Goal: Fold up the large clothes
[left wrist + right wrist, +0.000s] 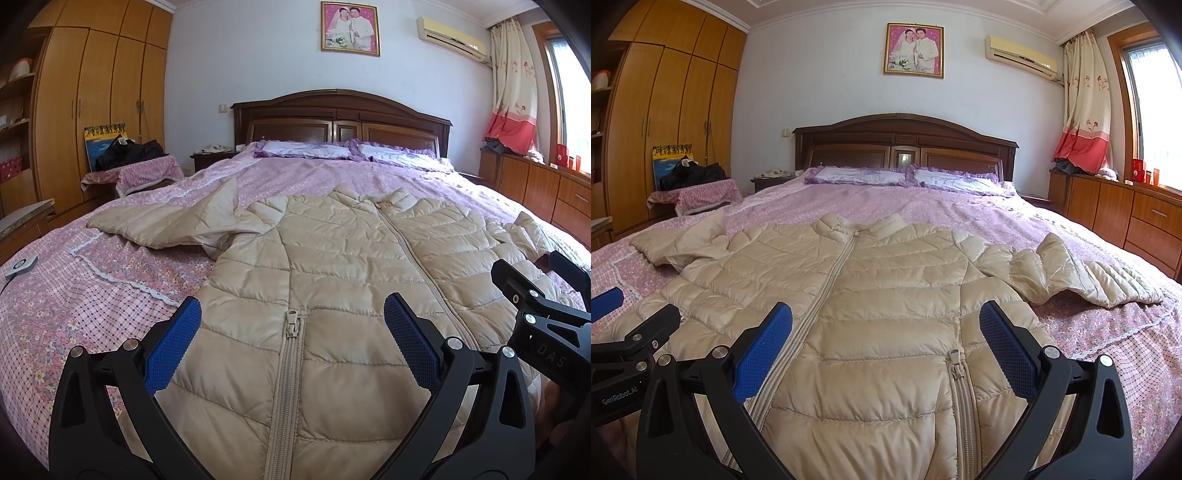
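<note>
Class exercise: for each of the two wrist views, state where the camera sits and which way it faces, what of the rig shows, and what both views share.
Left wrist: sits behind the open left gripper, low over the jacket hem, facing the headboard; the right gripper's frame shows at its right edge.
Right wrist: sits behind the open right gripper, same heading; the left gripper shows at its left edge.
Shared: jacket, bed, headboard, wedding photo.
</note>
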A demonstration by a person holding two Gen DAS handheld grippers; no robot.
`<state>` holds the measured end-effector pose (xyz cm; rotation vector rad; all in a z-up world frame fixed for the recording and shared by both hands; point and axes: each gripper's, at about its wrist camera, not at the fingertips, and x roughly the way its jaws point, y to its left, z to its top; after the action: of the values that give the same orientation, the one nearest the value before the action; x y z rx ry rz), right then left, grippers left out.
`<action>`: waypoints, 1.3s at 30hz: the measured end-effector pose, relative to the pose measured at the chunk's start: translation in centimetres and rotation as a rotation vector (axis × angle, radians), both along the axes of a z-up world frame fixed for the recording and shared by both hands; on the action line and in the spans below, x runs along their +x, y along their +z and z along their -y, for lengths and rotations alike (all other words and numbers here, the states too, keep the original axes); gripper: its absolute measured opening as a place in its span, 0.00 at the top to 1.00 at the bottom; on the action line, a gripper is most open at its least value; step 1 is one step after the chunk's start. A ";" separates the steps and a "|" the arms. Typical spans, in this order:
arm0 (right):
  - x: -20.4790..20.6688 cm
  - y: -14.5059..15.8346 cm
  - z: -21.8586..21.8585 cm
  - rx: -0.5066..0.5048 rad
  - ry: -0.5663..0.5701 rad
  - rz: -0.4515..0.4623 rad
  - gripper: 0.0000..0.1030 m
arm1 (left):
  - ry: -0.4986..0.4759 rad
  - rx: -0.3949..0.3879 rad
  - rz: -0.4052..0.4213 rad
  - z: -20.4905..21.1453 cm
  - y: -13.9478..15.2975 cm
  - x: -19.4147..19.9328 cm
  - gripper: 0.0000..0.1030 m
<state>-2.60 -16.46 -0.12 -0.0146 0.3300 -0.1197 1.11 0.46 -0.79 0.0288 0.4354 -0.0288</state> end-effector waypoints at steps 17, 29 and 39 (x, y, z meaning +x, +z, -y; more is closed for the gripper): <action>0.1 -0.1 0.0 -0.001 0.000 -0.002 0.05 | -0.001 0.000 -0.001 -0.1 0.0 0.0 0.04; 0.5 -0.6 -0.1 0.017 0.003 -0.039 0.05 | -0.102 -0.417 -0.138 -7.7 3.2 5.9 0.05; 0.6 -0.4 0.0 0.018 0.003 -0.072 0.05 | 0.196 -0.989 -0.166 -26.4 -0.2 16.5 0.05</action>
<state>-1.99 -16.44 -0.56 -0.0011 0.4025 -0.1131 17.62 26.85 -1.00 -0.9943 0.5505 -0.0516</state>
